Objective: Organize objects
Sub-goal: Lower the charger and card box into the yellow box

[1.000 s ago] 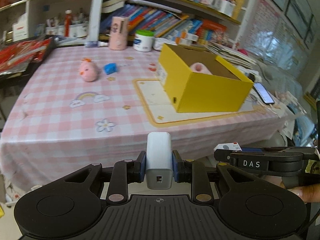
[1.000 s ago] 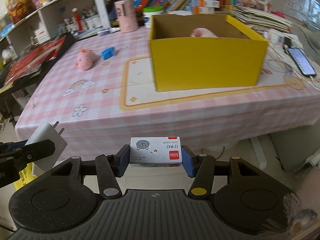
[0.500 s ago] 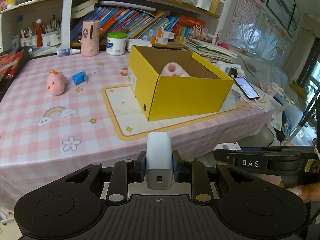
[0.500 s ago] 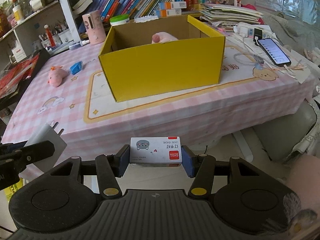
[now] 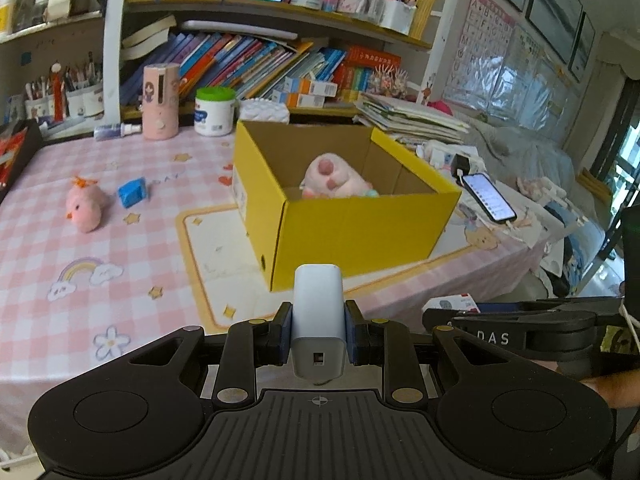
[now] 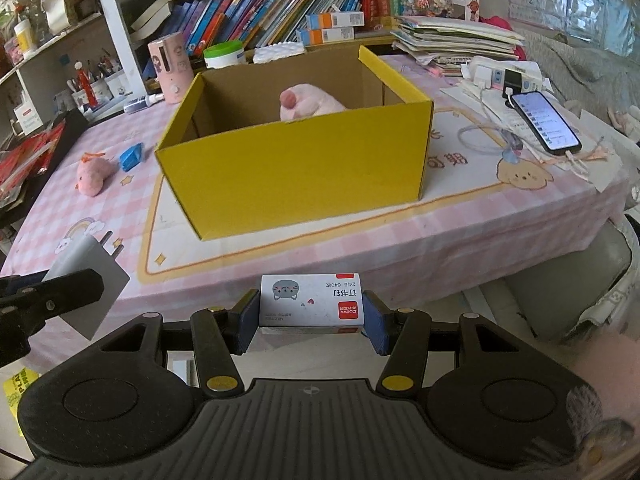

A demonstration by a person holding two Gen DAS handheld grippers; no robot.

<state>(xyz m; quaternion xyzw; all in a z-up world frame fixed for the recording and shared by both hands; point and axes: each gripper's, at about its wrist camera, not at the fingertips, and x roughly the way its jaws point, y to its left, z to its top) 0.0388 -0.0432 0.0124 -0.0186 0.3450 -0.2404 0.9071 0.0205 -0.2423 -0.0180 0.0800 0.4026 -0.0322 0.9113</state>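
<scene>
Short of the worktop (image 5: 120, 280), our left hand-held gripper (image 5: 318, 338) clamps a white charger (image 5: 318, 316), long axis forward; our right hand-held gripper (image 6: 311, 312) grips a white staple box (image 6: 311, 300) crosswise, facing the yellow box (image 6: 296, 164).

Lit phone (image 6: 546, 121) on table's right side; books (image 5: 240, 64) on shelf; jar (image 5: 214, 111), possibly cream.

Both cameras sit just behind their own fingers and look forward and down from off the desk's (image 5: 132, 248) near edge. The left view faces a corner of the yellow box (image 5: 360, 232) at fairly close range, bookshelves (image 5: 248, 60) behind. The right view, beside it, faces the box's (image 6: 296, 176) long side. They share the box, the desk (image 6: 460, 224) and the shelves (image 6: 256, 4), and each catches the other's tool at its edge.
</scene>
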